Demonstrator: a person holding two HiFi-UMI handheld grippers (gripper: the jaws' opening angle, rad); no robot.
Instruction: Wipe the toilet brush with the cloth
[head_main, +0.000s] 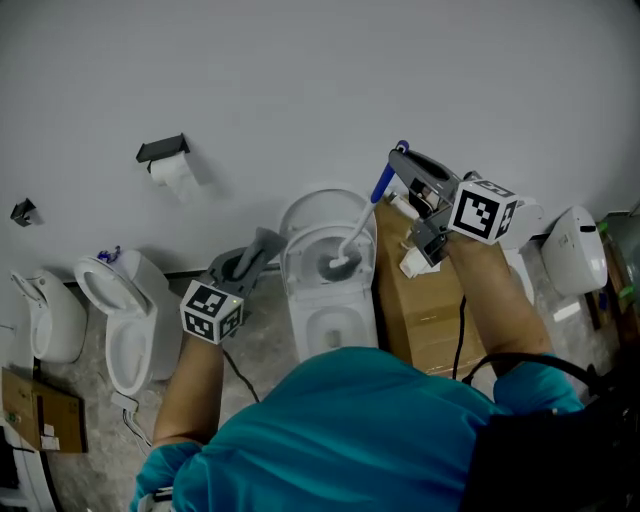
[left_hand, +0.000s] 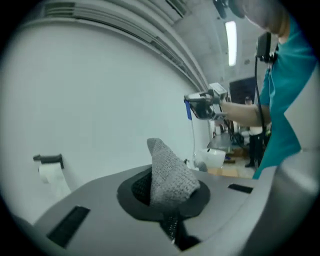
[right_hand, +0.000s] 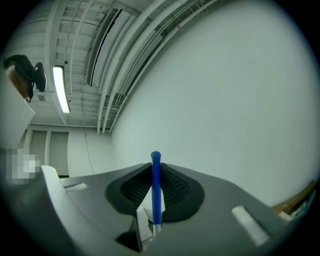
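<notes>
The toilet brush has a blue handle (head_main: 382, 185) and a white shaft running down to its head (head_main: 340, 265), which sits inside the bowl of the white toilet (head_main: 300, 215). My right gripper (head_main: 399, 156) is shut on the blue handle (right_hand: 156, 185), holding it high at the bowl's right. My left gripper (head_main: 250, 258) is at the bowl's left rim, shut on a grey cloth (head_main: 268, 240). In the left gripper view the cloth (left_hand: 170, 172) stands up between the jaws, and the brush shaft (left_hand: 194, 142) hangs beyond it, apart from the cloth.
A cardboard box (head_main: 425, 310) stands right of the toilet, with a white fixture (head_main: 578, 250) further right. A second toilet (head_main: 125, 320) and another white fixture (head_main: 50, 320) stand at the left. A paper roll holder (head_main: 165, 155) is on the wall.
</notes>
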